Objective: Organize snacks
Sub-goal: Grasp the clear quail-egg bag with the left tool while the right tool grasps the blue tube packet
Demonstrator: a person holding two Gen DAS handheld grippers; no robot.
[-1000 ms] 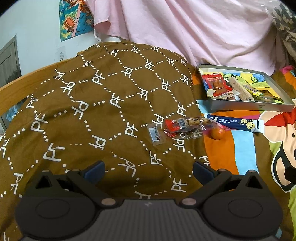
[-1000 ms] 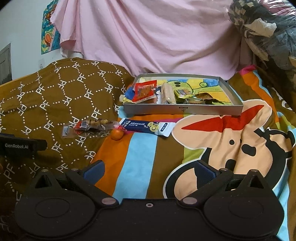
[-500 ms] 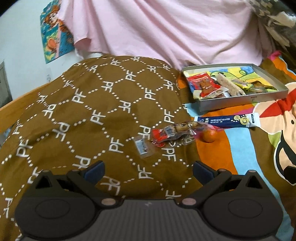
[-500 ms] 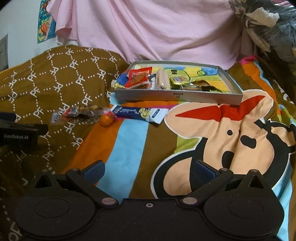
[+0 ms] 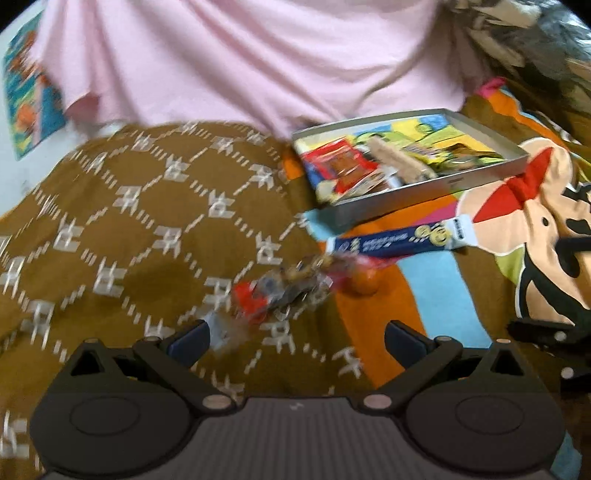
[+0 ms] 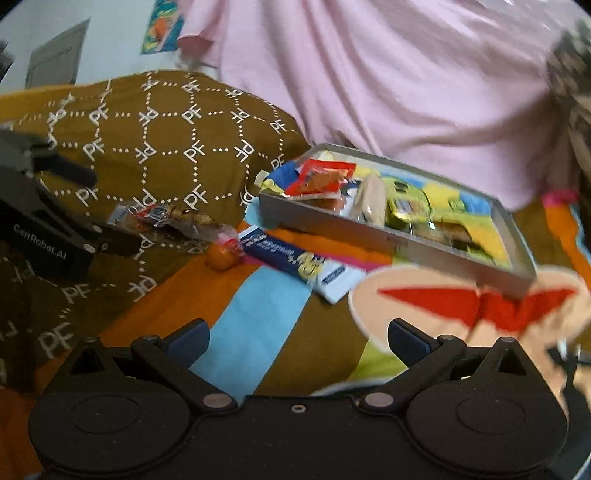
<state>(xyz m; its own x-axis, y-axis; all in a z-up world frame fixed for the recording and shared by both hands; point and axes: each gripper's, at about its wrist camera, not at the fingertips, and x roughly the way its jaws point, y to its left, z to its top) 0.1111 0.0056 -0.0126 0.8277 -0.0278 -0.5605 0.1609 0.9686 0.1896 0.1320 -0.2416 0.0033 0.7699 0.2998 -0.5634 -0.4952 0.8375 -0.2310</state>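
Observation:
A clear snack packet with a red end [image 5: 284, 291] lies on the brown patterned blanket [image 5: 147, 221], just ahead of my open, empty left gripper [image 5: 297, 338]. Next to it lie a small orange ball [image 5: 364, 284] and a long blue snack bar [image 5: 399, 242]. A grey tray [image 5: 424, 184] behind them holds several snacks. In the right wrist view my open, empty right gripper [image 6: 299, 338] hovers over the striped sheet, short of the blue bar [image 6: 295, 260], orange ball [image 6: 219, 258], packet [image 6: 173, 219] and tray [image 6: 402, 236]. The left gripper's body [image 6: 48, 229] is at the left.
A pink cloth [image 5: 258, 62] hangs behind the bed. The colourful cartoon sheet [image 6: 461, 306] spreads to the right. A dark patterned bundle [image 5: 535, 48] sits at the far right. A poster [image 6: 162, 26] hangs on the wall at the back left.
My left gripper has moved forward and right, closing in on the clear packet. My right gripper has swung left and nearer the blue bar. The snacks have not moved.

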